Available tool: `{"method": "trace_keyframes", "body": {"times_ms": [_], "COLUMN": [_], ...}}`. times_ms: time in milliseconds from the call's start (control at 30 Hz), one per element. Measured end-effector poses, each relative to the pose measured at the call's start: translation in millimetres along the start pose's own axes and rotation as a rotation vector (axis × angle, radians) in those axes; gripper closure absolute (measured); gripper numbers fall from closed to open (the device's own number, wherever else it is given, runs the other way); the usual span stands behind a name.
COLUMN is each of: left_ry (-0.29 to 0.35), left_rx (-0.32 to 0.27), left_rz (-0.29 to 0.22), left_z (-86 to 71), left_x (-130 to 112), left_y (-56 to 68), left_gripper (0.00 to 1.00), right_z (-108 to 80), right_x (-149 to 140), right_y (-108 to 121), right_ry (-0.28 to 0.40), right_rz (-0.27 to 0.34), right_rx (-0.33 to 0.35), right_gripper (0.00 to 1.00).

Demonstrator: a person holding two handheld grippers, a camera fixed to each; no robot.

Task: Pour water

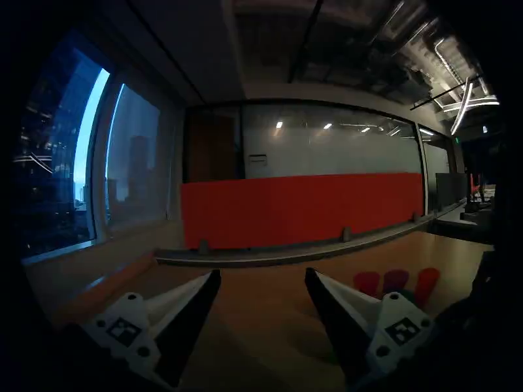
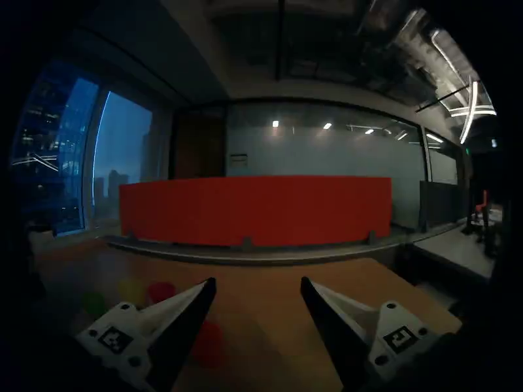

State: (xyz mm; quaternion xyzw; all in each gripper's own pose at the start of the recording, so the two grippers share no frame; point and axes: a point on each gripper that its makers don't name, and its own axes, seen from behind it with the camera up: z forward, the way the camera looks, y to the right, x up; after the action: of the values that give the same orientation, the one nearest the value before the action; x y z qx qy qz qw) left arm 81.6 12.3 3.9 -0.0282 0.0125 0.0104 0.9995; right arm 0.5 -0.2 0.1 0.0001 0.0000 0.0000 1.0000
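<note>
In the left gripper view my left gripper (image 1: 263, 277) stands open over the wooden desk (image 1: 274, 320), with nothing between its fingers. Behind its right finger stand three coloured cups: a red one (image 1: 366, 283), a purple one (image 1: 395, 281) and an orange one (image 1: 427, 285). In the right gripper view my right gripper (image 2: 257, 285) is open too and holds nothing. Near its left finger sit a red cup (image 2: 160, 291), a yellowish cup (image 2: 131, 288), a green cup (image 2: 95, 302) and a red round thing (image 2: 208, 343) low on the desk (image 2: 274, 307). The light is dim.
A red partition panel (image 1: 301, 208) runs along the desk's far edge, with a glass wall behind it. Large windows (image 1: 78, 163) lie to the left. Another desk (image 2: 457, 248) and dark furniture stand at the right.
</note>
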Motion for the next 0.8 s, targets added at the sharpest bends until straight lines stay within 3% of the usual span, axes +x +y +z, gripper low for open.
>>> {"method": "trace_keyframes", "body": {"times_ms": [267, 500, 800], "left_ry": [0.008, -0.01, -0.031], "left_rx": [-0.051, -0.057, -0.117], "left_rz": [-0.003, 0.015, -0.003], "left_z": [1.4, 2.5, 3.4], "left_x": [49.7, 76.1, 78.4], "left_y": [11.0, 9.6, 20.2], "left_gripper": [0.04, 0.04, 0.04], "right_z": [3.7, 4.9, 6.7], "right_x": [40.6, 72.9, 70.0], "right_y": [-11.8, -22.6, -30.9], "right_ry": [0.002, 0.021, -0.004], "right_rz": [-0.005, -0.005, -0.001], "right_rx": [0.031, 0.069, 0.122], "right_gripper": [0.0, 0.0, 0.0]}}
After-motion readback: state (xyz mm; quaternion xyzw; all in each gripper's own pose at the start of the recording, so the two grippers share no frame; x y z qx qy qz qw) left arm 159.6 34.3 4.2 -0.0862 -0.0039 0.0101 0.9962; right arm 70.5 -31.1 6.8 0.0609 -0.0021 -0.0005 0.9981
